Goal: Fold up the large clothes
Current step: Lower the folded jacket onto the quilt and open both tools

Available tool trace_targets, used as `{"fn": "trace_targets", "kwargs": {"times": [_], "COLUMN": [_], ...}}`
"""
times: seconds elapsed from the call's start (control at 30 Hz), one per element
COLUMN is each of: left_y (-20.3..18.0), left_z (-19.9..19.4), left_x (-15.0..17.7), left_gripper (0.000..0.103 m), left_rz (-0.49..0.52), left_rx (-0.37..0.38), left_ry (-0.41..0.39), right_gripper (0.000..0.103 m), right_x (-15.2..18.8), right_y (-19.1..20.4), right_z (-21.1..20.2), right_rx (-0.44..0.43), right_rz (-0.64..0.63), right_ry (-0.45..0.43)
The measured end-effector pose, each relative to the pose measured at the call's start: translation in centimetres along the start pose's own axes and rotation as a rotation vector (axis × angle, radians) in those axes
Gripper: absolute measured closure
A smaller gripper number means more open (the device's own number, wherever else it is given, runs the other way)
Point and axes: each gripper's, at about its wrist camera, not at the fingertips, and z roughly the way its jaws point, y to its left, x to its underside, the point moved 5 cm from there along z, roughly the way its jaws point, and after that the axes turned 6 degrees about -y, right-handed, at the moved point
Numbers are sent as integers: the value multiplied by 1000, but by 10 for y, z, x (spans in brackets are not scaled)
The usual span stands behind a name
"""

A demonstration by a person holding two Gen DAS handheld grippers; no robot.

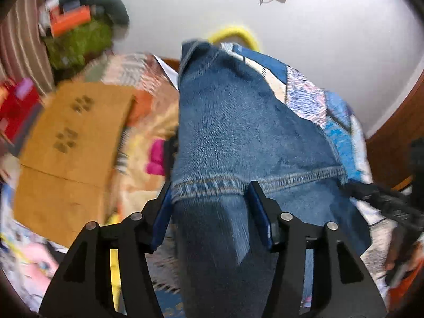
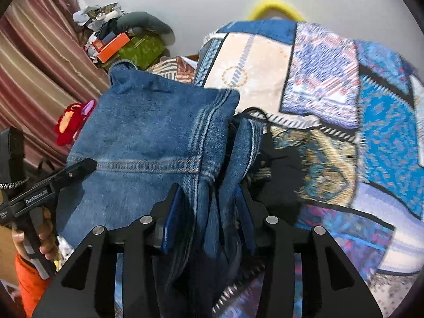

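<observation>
A pair of blue jeans [image 1: 233, 122] hangs lifted between both grippers over a bed. My left gripper [image 1: 210, 188] is shut on the denim just below a stitched hem seam; the cloth fills the gap between its blue pads. My right gripper [image 2: 212, 190] is shut on a bunched fold of the same jeans [image 2: 148, 129]. In the right wrist view the left gripper's finger [image 2: 79, 168] shows at the left, clamped on the hem. In the left wrist view the right gripper [image 1: 381, 198] shows at the right edge.
A patchwork blue and cream bedspread [image 2: 331, 92] covers the bed. A brown cardboard box [image 1: 71, 143] lies at the left. A cluttered pile with an orange box [image 2: 114, 46] stands by striped curtains [image 2: 34, 61]. A yellow hoop [image 2: 275, 6] rests against the white wall.
</observation>
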Motion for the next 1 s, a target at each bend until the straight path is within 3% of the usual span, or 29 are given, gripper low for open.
{"fn": "trace_targets", "kwargs": {"times": [0.17,0.3,0.53,0.83,1.0], "left_y": [-25,-50,-87,-121,-129], "left_z": [-58,-130,-272,-390,-415], "left_x": [3,4,22,102,149], "left_gripper": [48,48,48,48,46], "left_rz": [95,124,155,228,191], "left_rx": [-42,-2,73,6,17], "left_ry": [-83,-199,-446,-746,-820], "right_gripper": [65,65,65,64,52], "right_x": [-1,-2,21,92,128], "right_y": [10,34,88,148,165], "right_z": [-55,-116,-221,-317,-338], "right_rx": [8,13,-74,-100,-20], "right_rz": [-36,-109,-186,-296,-337], "right_ry": [-87,-212,-433,-717,-822]}}
